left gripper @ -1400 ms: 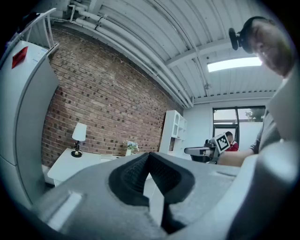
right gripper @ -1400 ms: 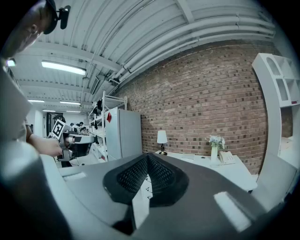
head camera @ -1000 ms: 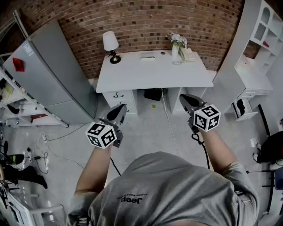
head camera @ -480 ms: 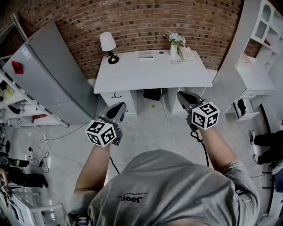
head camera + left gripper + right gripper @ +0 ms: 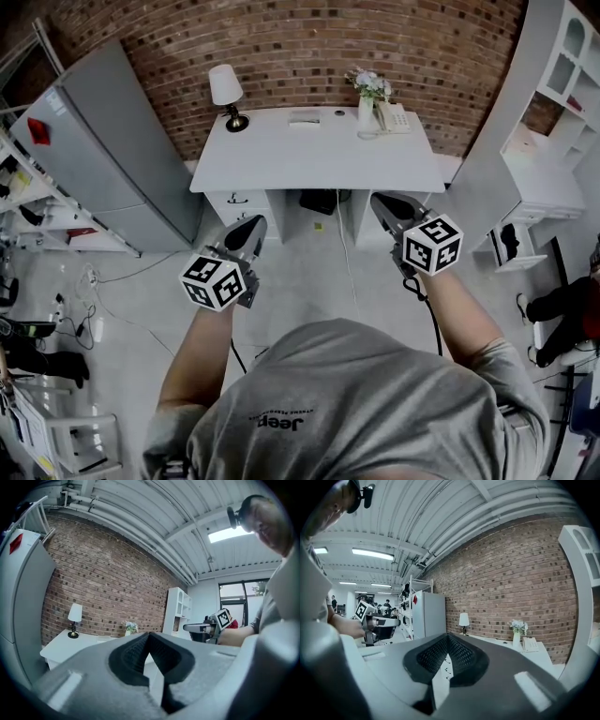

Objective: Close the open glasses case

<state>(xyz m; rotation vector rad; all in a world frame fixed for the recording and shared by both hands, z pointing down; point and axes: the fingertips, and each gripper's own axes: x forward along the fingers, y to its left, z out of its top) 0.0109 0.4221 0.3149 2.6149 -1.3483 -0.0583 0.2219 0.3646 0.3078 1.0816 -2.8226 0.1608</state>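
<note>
A small pale flat thing [image 5: 304, 117] lies near the back of the white desk [image 5: 319, 159]. It is too small to tell whether it is the glasses case or whether it is open. My left gripper [image 5: 253, 226] is held level over the floor, short of the desk's left front corner, shut and empty. My right gripper [image 5: 379, 201] is shut and empty too, short of the desk's right front. In the left gripper view the jaws [image 5: 149, 635] meet with nothing between them. The right gripper view shows the same at its jaws [image 5: 447, 637].
On the desk stand a lamp [image 5: 225, 89], a vase of flowers [image 5: 367, 101] and a telephone [image 5: 395, 116]. A grey refrigerator [image 5: 103, 150] stands to the left and a white shelf unit [image 5: 553, 84] to the right. Cables lie on the floor, and a person's legs [image 5: 562, 309] show at the right edge.
Both grippers have been carried forward toward the desk, still shut. The legs at the right edge have come into view.
</note>
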